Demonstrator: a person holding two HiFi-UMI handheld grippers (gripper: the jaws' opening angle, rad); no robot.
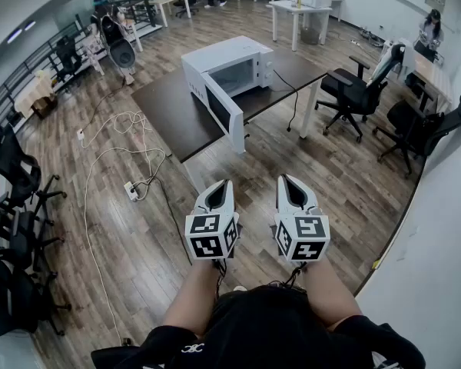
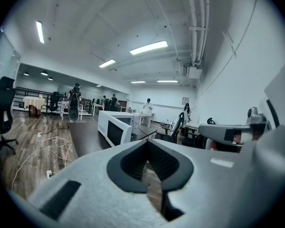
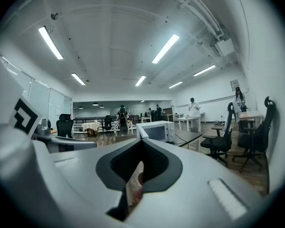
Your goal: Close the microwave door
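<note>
Looking down on a dark brown surface (image 1: 173,118) standing on white legs (image 1: 310,118) on a wood-plank floor (image 1: 292,175). Carrying just a white microwave (image 1: 229,58), sitting toward the far long edge and facing the near one, with the door (image 1: 224,114) hanging wide open and reaching out toward the near edge. Trailing from the microwave's right end, a thin black cable (image 1: 294,110), crossing the bare top and dropping over the near edge beside the right-hand leg. Sprawling over the floor left of the surface, loose white cords (image 1: 115,141) and a white power strip (image 1: 131,191). Standing on the floor near the right end, black office chairs (image 1: 353,94).
</note>
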